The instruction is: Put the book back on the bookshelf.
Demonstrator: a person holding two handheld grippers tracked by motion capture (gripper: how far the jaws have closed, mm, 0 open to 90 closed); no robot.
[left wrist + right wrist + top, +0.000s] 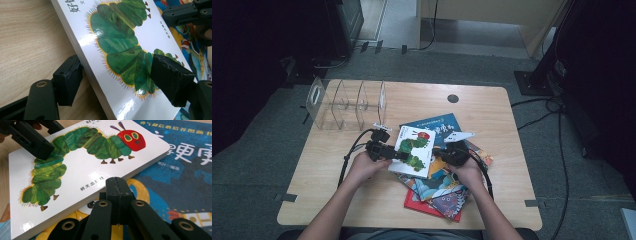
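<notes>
Black, rubber-faced jaws of the left gripper point(120, 82) straddle the spine-side edge of the caterpillar board book point(130, 50), one jaw beneath the edge and one on the glossy cover; the high view shows the left gripper point(384, 150) at the book's left margin, apparently clamped on it. The right gripper point(117, 185) has its jaws pressed together with nothing between them, their tip just at the book's lower edge. The caterpillar board book point(414, 150) lies tilted atop a loose pile of picture books point(447, 190) near the middle of the wooden table point(362, 200), partly over a blue book point(180, 170). Judged from its thick stacked pages, the book is stiff, moderately heavy and slick-coated; a deep bite on an edge, near the spine, should limit slipping. A clear divided rack point(347, 102) stands behind.
</notes>
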